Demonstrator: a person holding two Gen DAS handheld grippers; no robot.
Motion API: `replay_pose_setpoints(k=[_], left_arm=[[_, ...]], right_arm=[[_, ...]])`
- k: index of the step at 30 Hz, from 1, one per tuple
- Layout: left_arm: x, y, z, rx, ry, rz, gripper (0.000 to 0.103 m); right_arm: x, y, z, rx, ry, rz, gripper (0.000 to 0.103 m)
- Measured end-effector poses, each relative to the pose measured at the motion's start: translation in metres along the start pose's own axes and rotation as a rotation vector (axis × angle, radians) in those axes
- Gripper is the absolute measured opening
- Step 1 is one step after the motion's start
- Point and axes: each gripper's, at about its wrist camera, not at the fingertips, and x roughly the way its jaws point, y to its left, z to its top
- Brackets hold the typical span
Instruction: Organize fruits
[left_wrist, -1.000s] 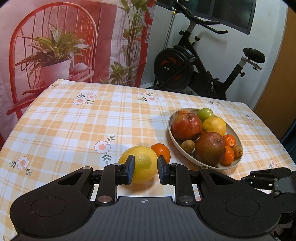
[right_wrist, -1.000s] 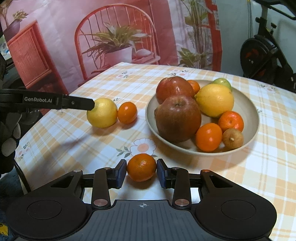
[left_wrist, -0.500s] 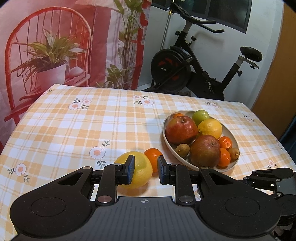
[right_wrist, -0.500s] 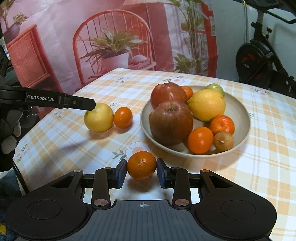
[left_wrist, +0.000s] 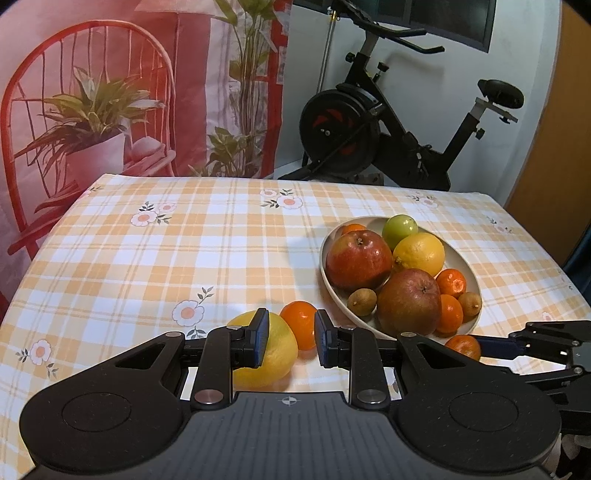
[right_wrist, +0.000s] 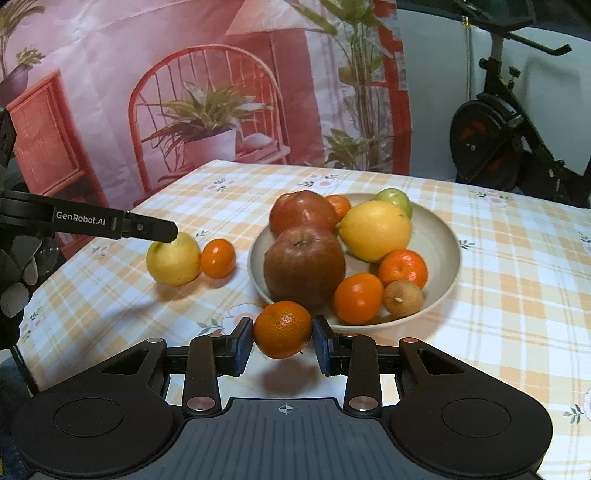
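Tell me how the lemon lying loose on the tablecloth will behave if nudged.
The lemon is rounded and stands free, so it will likely roll, wobbling on its oval shape. It touches a mandarin, which would probably get pushed along. Its skin looks firm, so probably not fragile.

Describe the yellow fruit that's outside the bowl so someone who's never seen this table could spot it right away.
Start at the round beige bowl of fruit on the orange checked tablecloth. Left of it, on the cloth, lie two loose fruits touching each other. The big yellow lemon is the farther from the bowl, much larger than the small orange mandarin beside it.
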Motion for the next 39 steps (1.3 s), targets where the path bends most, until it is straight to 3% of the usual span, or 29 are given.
replay_pose_setpoints(k=[13,24,27,30,39], left_arm=[[0.019,-0.003,0.016,0.039,0.030,0.011,0.028],[0.053,-0.010,0.027,0.124,0.135,-0.029,0.028],[0.062,-0.007,0.029,0.120,0.170,-0.028,0.031],[0.068,-0.002,0.031,0.092,0.193,-0.044,0.044],[0.072,-0.006,0.031,0.106,0.224,-0.096,0.044]], right_arm=[[-0.004,-0.014,0.001,0.025,-0.027,-0.022,0.032],[-0.008,-0.022,0.000,0.050,-0.041,-0.032,0.032],[-0.009,-0.023,0.000,0.053,-0.045,-0.033,0.032],[-0.010,-0.023,-0.001,0.054,-0.047,-0.034,0.032],[-0.011,-0.024,0.000,0.057,-0.049,-0.039,0.032]])
